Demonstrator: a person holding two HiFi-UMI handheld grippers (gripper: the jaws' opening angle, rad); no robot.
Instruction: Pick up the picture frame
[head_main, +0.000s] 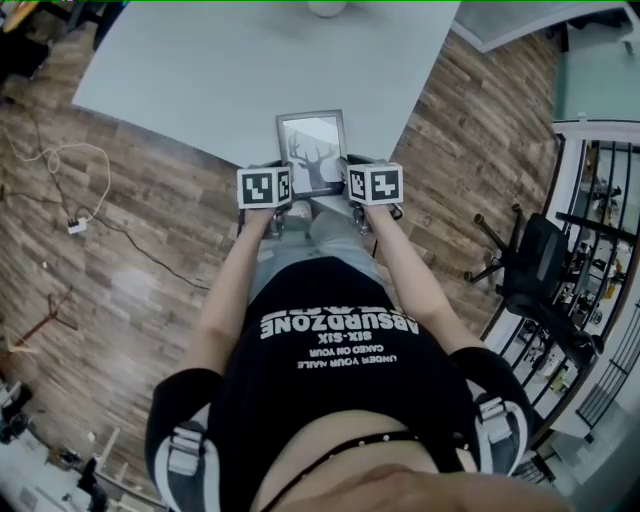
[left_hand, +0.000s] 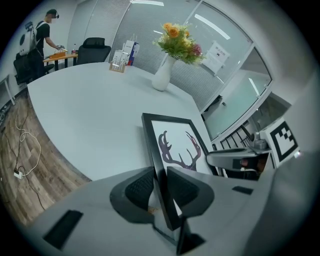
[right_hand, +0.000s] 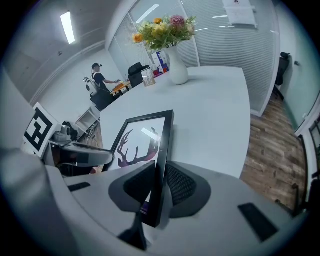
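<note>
**A:** Start at the left. What is the left gripper (head_main: 281, 186) (left_hand: 161, 188) doing?

**B:** Its jaws are clamped on the left long edge of the picture frame (head_main: 313, 150) (left_hand: 176, 146) (right_hand: 144, 141), down near the end closest to the person. Both ribbed pads press flat against the black moulding.

**A:** And where is the frame?

**B:** It is between the two grippers, over the near edge of the pale worktop (head_main: 190, 70) (left_hand: 85, 107) (right_hand: 212, 107), close to its near right corner. The nearer end juts out past that edge. I cannot tell whether the far end touches the worktop or hangs just above it.

**A:** Which way does it point?

**B:** Its long axis runs straight away from the person, from the near edge toward the far edge. The glass faces up, and the tips of the printed antlers point toward the far edge.

**A:** And on the right?

**B:** The right gripper (head_main: 347, 184) (right_hand: 161, 186) mirrors the left one. Its jaws are closed on the right long edge, also near the end closest to the person, and the frame's rim is pinched between the pads.

**A:** Is there anything else on the worktop?

**B:** A white vase (left_hand: 162, 76) (right_hand: 178, 69) of flowers stands well beyond the frame, toward the far edge. To the right of the worktop, an office chair (head_main: 533, 262) stands on the wood floor (head_main: 470, 130).
</note>
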